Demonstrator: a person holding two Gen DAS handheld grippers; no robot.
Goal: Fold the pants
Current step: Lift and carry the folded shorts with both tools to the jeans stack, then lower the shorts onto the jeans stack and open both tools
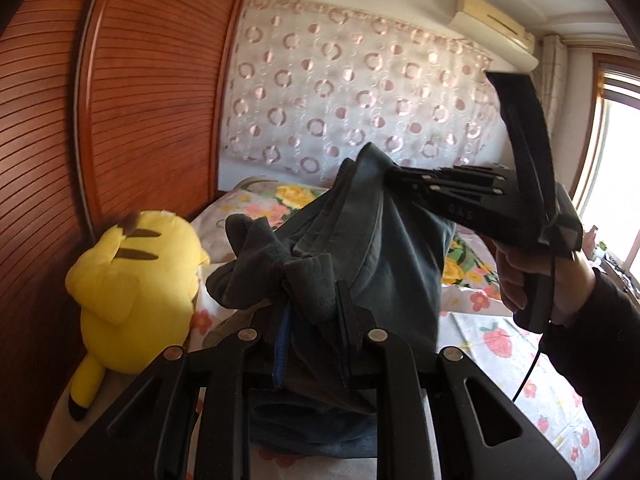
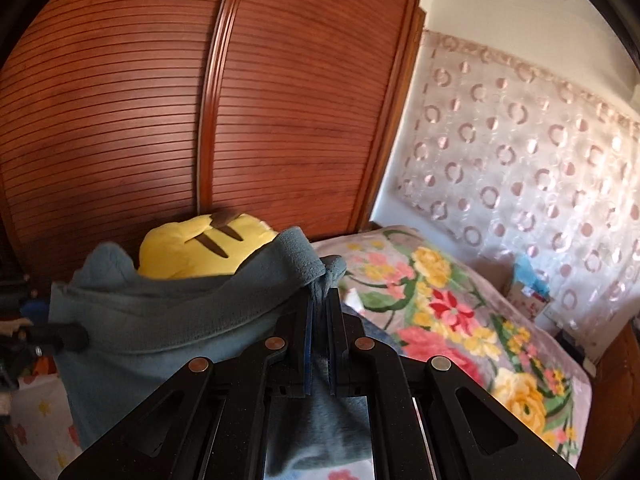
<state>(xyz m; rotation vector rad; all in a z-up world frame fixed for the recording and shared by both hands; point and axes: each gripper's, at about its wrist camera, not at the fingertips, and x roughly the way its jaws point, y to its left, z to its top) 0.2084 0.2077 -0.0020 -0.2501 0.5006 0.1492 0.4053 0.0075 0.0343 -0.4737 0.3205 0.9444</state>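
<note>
Pants (image 1: 372,240), grey-blue knit, held aloft over the floral bedspread (image 2: 440,304): ribbed edge pinched between the left gripper (image 1: 316,304) jaws, another edge nipped in the nearly shut right gripper (image 2: 320,300), presumably to spread the cloth for folding; yellow plush toy (image 1: 136,288) beyond.

We are counting one pair of pants (image 1: 384,256), two grippers (image 1: 312,320) (image 2: 320,312), one yellow plush toy (image 1: 136,280), one bed (image 2: 440,300), one air conditioner (image 1: 492,28), one wardrobe (image 2: 200,120) and one window (image 1: 616,168).
</note>
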